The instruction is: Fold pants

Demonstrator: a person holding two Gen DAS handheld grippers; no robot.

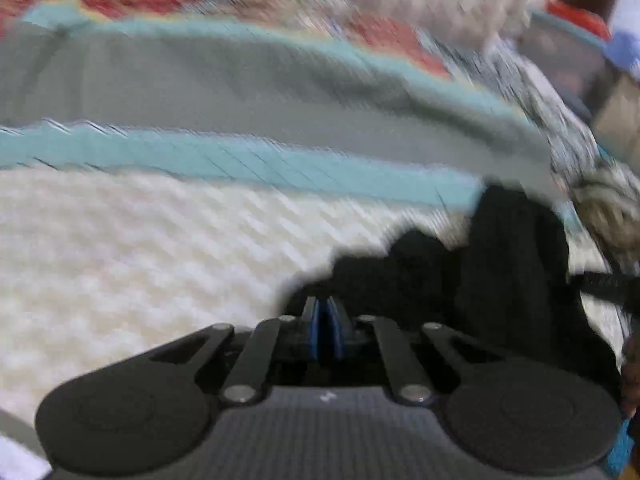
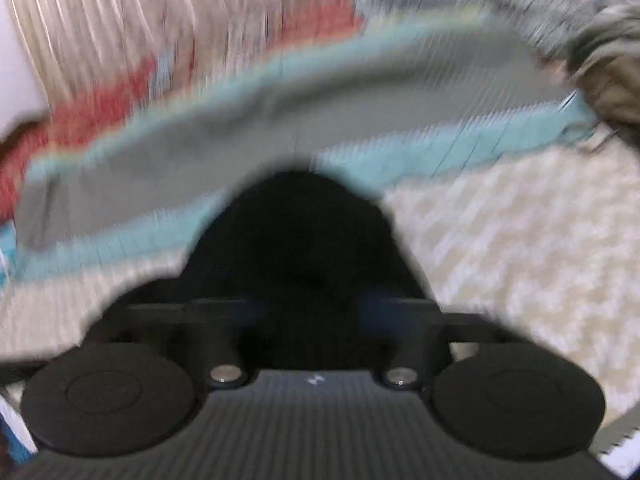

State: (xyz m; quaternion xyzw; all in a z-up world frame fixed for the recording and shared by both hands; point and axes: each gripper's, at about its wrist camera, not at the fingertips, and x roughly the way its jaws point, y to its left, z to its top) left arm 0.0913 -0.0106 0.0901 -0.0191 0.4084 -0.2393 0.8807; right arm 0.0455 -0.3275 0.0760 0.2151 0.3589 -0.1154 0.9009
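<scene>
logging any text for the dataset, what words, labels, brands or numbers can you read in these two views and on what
No readable words or numbers in either view.
A small white mark on the left gripper body: too small to read.
A matching white mark on the right gripper body: blurred, unreadable.
The black pants and patterned bedspread show no lettering.
</scene>
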